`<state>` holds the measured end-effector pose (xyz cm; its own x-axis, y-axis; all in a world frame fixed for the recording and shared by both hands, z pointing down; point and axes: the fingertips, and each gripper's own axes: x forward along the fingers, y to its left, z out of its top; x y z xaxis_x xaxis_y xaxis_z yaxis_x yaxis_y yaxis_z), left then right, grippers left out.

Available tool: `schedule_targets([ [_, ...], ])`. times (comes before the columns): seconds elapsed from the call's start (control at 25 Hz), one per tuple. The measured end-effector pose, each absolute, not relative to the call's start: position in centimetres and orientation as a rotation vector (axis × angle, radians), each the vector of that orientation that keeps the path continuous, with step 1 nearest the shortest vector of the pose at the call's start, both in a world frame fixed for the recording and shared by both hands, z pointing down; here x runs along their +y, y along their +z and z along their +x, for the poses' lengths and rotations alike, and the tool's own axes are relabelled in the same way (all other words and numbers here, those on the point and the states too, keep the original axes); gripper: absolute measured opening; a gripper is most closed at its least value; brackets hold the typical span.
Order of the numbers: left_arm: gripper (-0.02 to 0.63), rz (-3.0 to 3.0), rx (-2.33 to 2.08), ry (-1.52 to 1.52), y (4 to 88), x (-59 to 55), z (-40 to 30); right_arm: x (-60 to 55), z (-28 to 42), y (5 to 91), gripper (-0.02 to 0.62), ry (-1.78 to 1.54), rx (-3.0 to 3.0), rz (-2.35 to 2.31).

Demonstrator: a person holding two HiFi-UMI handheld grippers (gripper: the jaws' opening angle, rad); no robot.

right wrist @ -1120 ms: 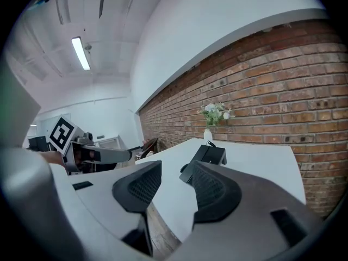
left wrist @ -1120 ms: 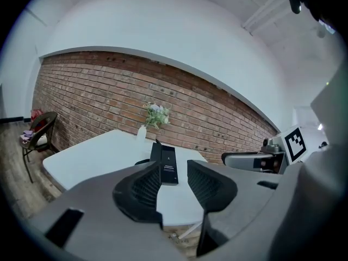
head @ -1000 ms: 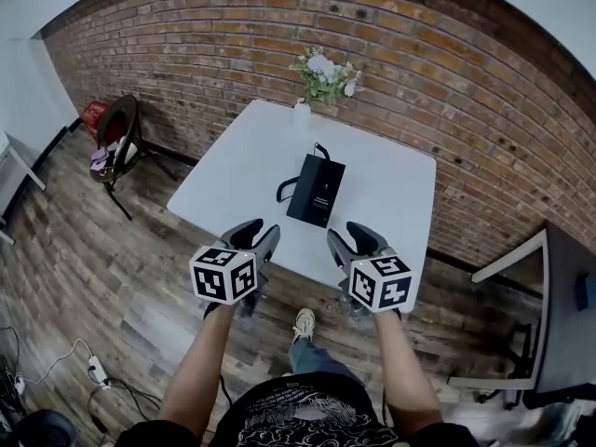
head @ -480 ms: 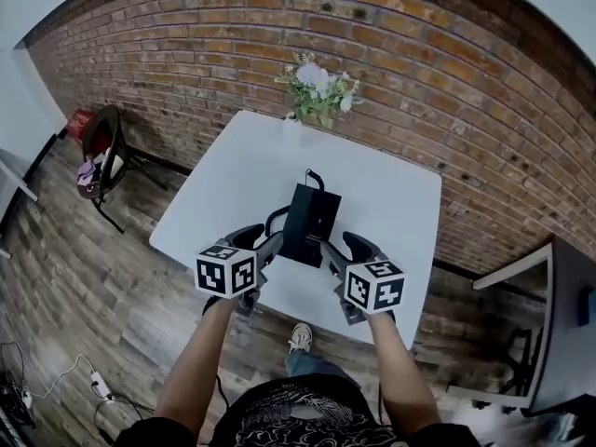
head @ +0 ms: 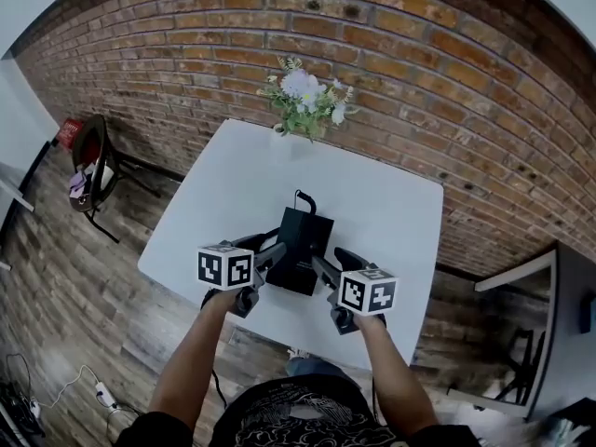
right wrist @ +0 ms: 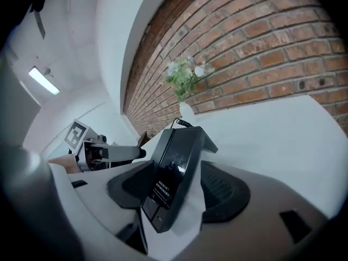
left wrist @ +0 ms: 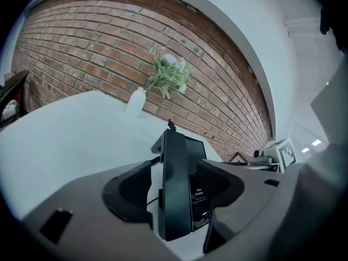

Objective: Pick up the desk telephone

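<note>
A black desk telephone (head: 304,240) lies on the white table (head: 391,208), its cord (head: 300,196) leaving the far end. My left gripper (head: 267,252) is at the phone's near left edge and my right gripper (head: 326,268) at its near right edge. In the left gripper view the handset side of the phone (left wrist: 175,167) stands between the opening jaws, with gaps beside it. The right gripper view has the phone's right edge (right wrist: 176,162) between that gripper's opening jaws, the pads apart from it.
A white vase of flowers (head: 303,101) stands at the table's far edge against the brick wall. A chair with clothes (head: 88,161) is on the wooden floor at the left. Another desk (head: 563,315) stands at the right.
Both grippers have moved forward and down from in front of the table to either side of the phone's near end. Their jaws have spread wider.
</note>
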<state>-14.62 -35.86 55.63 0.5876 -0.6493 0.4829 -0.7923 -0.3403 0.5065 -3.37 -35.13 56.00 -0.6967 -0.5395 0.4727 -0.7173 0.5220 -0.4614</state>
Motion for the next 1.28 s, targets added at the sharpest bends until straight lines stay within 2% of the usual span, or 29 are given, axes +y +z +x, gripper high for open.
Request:
schedule_targets([
  [0.36, 0.293, 2.061, -0.877, 0.306, 58.9, -37.3, -12.6, -35.9, -4.7, 58.7, 0.280, 1.147, -2.460, 0.952],
  [0.96, 0.295, 2.048, -0.605, 0.286, 59.5, -37.6, -10.8, -35.7, -6.9, 61.1, 0.291, 1.275, -2.396, 0.925],
  [1.16, 0.267, 2.039, -0.543, 0.253, 59.5, -37.3, -10.4, -35.9, -7.0, 61.3, 0.291, 1.273, -2.386, 0.947],
  [1.24, 0.241, 2.022, -0.552, 0.222, 59.6, -37.5, -10.5, -35.9, -7.0, 61.3, 0.288, 1.286, -2.386, 0.947],
  [1.28, 0.208, 2.015, -0.560, 0.210, 59.7, -37.5, -10.5, -35.9, -7.1, 61.3, 0.285, 1.294, -2.385, 0.947],
])
